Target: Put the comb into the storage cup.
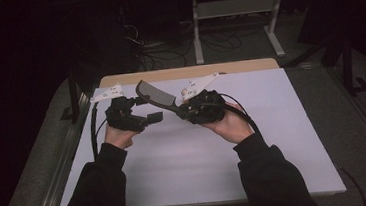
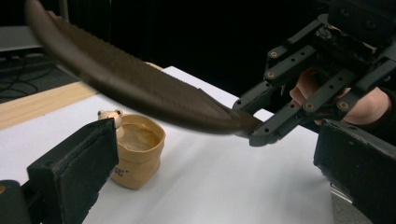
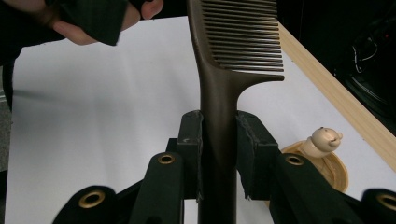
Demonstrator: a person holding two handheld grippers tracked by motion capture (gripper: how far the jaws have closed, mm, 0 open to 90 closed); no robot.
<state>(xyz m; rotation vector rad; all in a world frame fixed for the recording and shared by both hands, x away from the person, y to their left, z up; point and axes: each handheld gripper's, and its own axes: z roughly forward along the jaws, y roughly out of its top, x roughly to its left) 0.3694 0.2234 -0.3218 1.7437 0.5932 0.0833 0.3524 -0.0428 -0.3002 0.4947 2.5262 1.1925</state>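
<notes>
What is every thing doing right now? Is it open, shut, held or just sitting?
comb: held up off the table by its handle
right gripper: shut on the comb
left gripper: open, holding nothing
bear cup: upright on the table, open at the top
white table: flat, the cup standing on it

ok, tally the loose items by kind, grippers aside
Comb, dark brown, clamped in the right gripper: 1
Tan cup with a bear figure on its rim: 1
Total: 2
</notes>
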